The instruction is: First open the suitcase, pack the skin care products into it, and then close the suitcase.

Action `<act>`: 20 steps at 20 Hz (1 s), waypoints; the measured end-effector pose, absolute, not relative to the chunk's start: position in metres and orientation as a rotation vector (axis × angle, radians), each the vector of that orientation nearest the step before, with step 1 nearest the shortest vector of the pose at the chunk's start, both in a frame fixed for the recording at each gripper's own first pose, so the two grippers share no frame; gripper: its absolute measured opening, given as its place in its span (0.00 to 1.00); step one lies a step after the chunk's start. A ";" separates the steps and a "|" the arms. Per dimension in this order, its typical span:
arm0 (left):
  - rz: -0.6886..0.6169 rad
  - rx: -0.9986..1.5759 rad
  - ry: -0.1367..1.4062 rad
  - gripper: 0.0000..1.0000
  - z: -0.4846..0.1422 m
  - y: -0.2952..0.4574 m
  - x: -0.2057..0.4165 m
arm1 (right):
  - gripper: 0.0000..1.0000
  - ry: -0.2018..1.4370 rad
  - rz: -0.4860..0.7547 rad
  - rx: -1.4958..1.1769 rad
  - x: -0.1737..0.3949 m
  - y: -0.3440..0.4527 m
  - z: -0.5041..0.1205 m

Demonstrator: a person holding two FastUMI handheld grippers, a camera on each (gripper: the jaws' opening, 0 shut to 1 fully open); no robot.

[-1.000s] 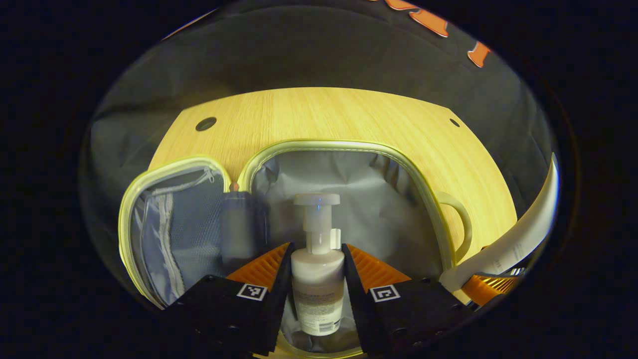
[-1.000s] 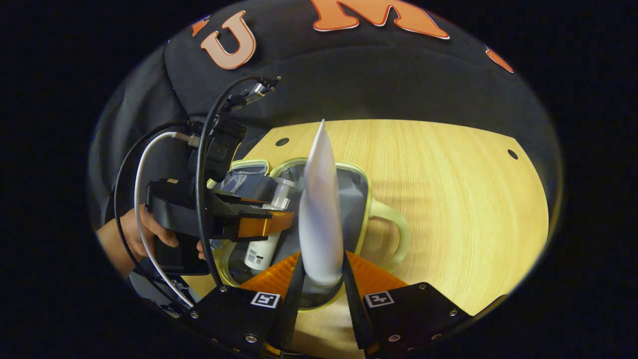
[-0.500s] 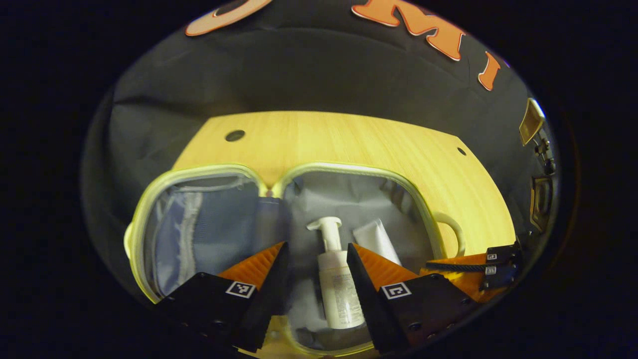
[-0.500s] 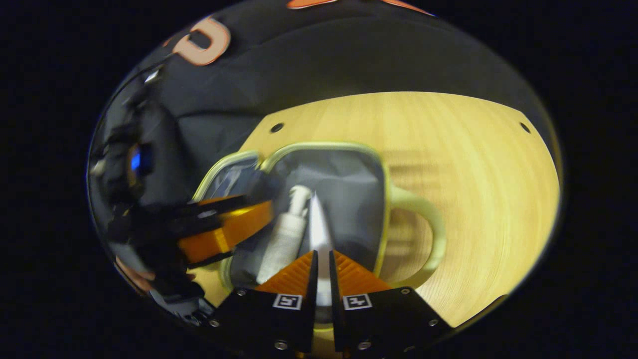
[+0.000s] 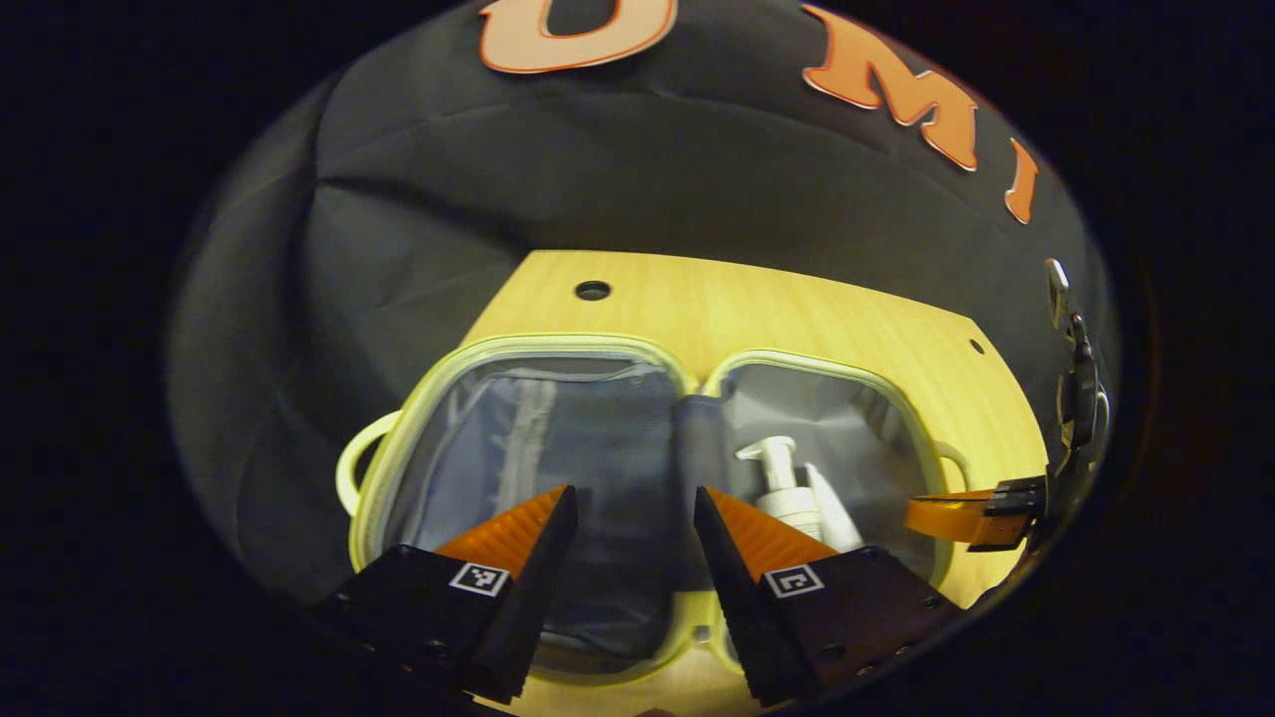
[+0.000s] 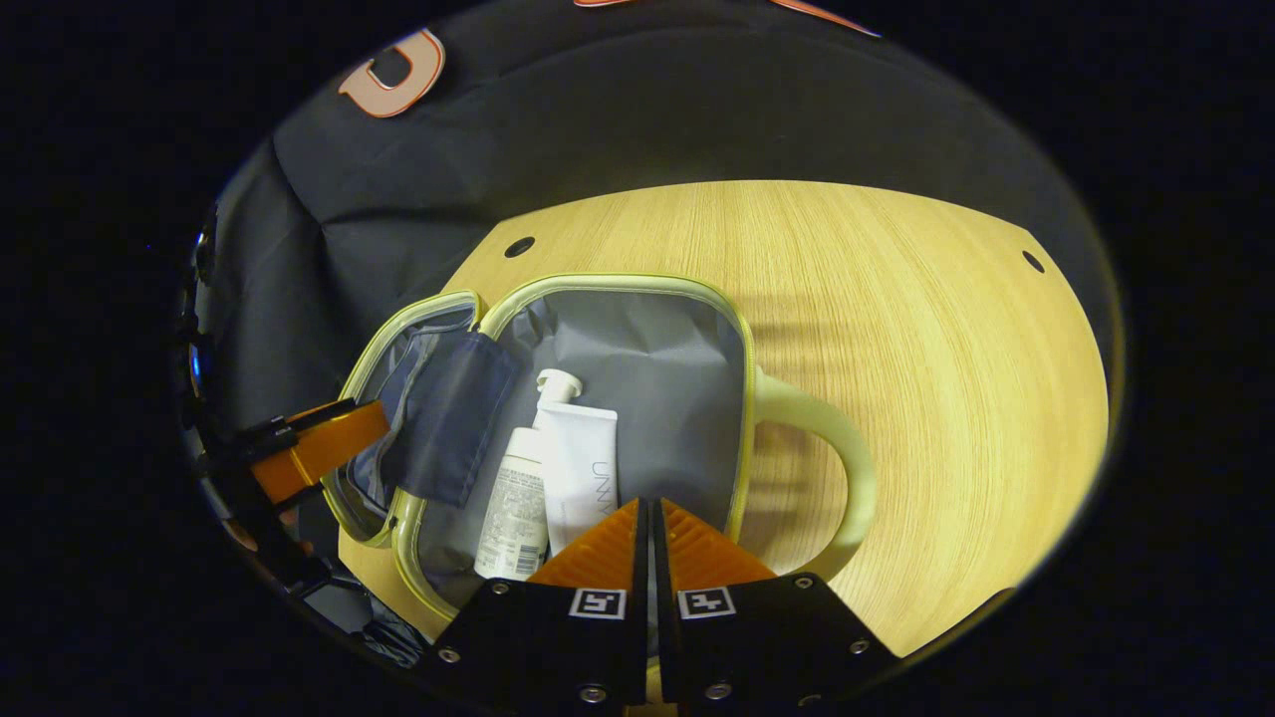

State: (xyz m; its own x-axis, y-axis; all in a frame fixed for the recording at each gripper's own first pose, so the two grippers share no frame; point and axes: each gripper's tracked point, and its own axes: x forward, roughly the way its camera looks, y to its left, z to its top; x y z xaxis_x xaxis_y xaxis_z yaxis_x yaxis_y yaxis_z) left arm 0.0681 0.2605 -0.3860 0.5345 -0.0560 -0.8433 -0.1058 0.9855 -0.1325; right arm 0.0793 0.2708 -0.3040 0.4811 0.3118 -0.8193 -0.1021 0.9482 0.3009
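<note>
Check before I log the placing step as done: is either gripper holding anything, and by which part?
Nothing is held. The left gripper is open and empty; the right gripper is shut on nothing. The pump bottle and tube lie in the suitcase.

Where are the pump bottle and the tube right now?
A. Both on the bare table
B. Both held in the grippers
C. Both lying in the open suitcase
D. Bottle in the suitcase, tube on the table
C: in the right gripper view the pump bottle and the tube lie side by side on the grey lining of the open suitcase; neither gripper holds anything.
</note>
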 end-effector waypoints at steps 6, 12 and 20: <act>0.232 -0.193 0.945 0.90 -0.388 0.355 0.064 | 0.08 0.964 0.183 0.218 0.086 0.247 -0.285; 0.392 -0.308 0.946 0.93 -0.404 0.434 0.052 | 0.35 0.876 0.094 0.236 0.090 0.217 -0.261; 0.455 -0.466 0.969 0.93 -0.432 0.483 0.042 | 0.67 0.772 0.017 0.229 0.087 0.191 -0.227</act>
State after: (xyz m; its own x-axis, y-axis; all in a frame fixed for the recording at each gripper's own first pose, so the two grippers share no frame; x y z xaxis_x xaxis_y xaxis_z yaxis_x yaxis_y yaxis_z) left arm 0.0415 0.4832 -0.4322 0.4896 0.1571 -0.8577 -0.5592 0.8113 -0.1706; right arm 0.0867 0.1908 -0.2270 0.7178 0.0987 -0.6892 0.0684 0.9751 0.2109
